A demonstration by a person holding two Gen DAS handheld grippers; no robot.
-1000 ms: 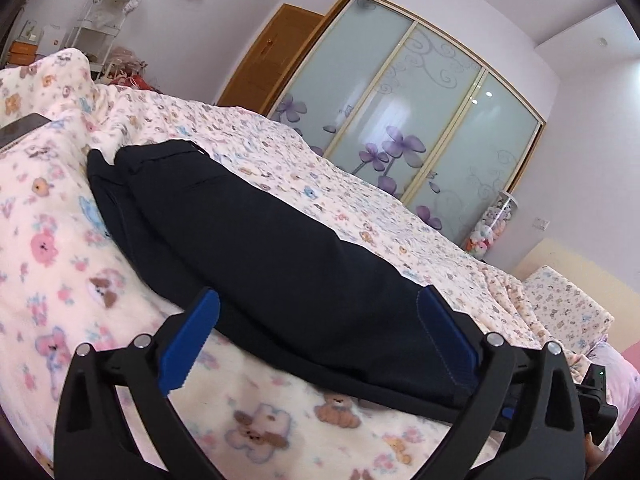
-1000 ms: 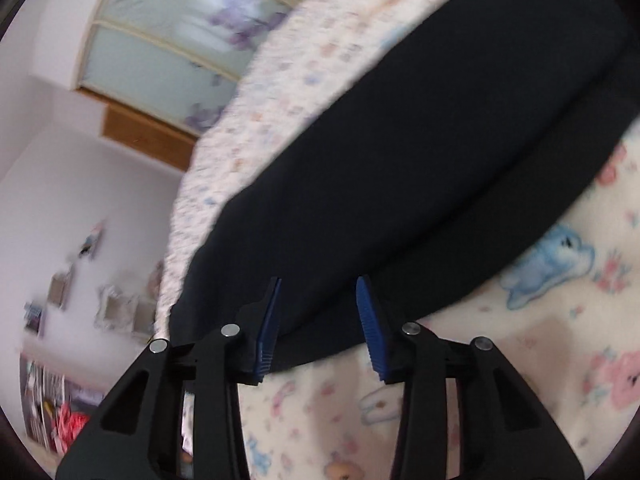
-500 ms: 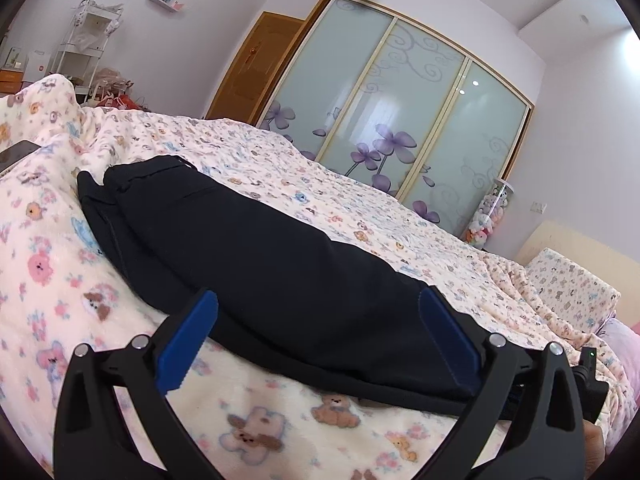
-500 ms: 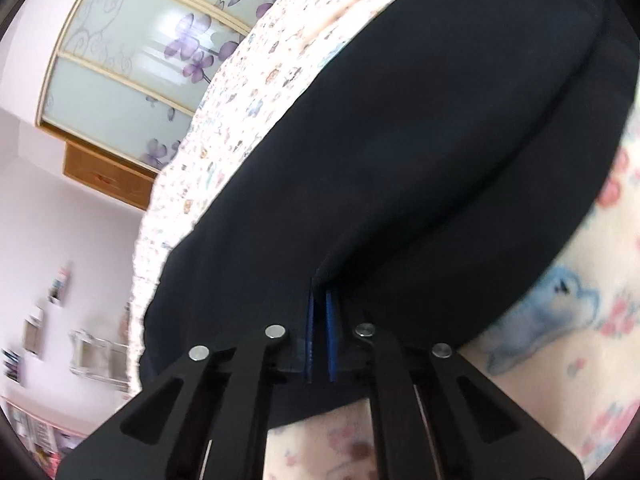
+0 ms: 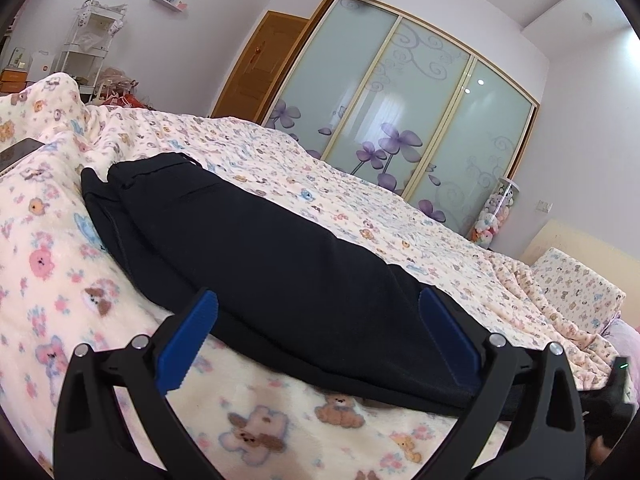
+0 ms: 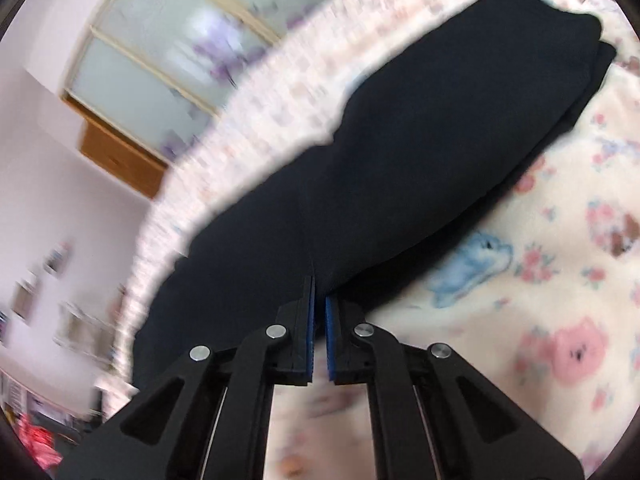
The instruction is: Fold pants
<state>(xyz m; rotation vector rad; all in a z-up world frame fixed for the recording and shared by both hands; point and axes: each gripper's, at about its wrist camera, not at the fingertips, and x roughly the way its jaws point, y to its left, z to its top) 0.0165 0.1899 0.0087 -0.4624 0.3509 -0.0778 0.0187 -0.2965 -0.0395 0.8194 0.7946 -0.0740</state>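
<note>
Dark navy pants (image 5: 256, 248) lie folded lengthwise on a bed with a cartoon-print blanket (image 5: 60, 264). My left gripper (image 5: 316, 344) is open, its blue pads on either side of the near end of the pants, just above the blanket. My right gripper (image 6: 319, 320) is shut on the edge of the pants (image 6: 420, 152) and lifts the cloth into a ridge. The right wrist view is blurred by motion.
A sliding wardrobe with frosted flower doors (image 5: 400, 120) and a wooden door (image 5: 256, 72) stand behind the bed. A white shelf rack (image 5: 92, 44) is at the far left. A pillow (image 5: 576, 284) lies at the right. A dark flat object (image 5: 18, 151) rests on the blanket at the left.
My right gripper closed on the edge of the pants and has pulled the cloth up and back. My left gripper stayed open and shifted its view slightly.
</note>
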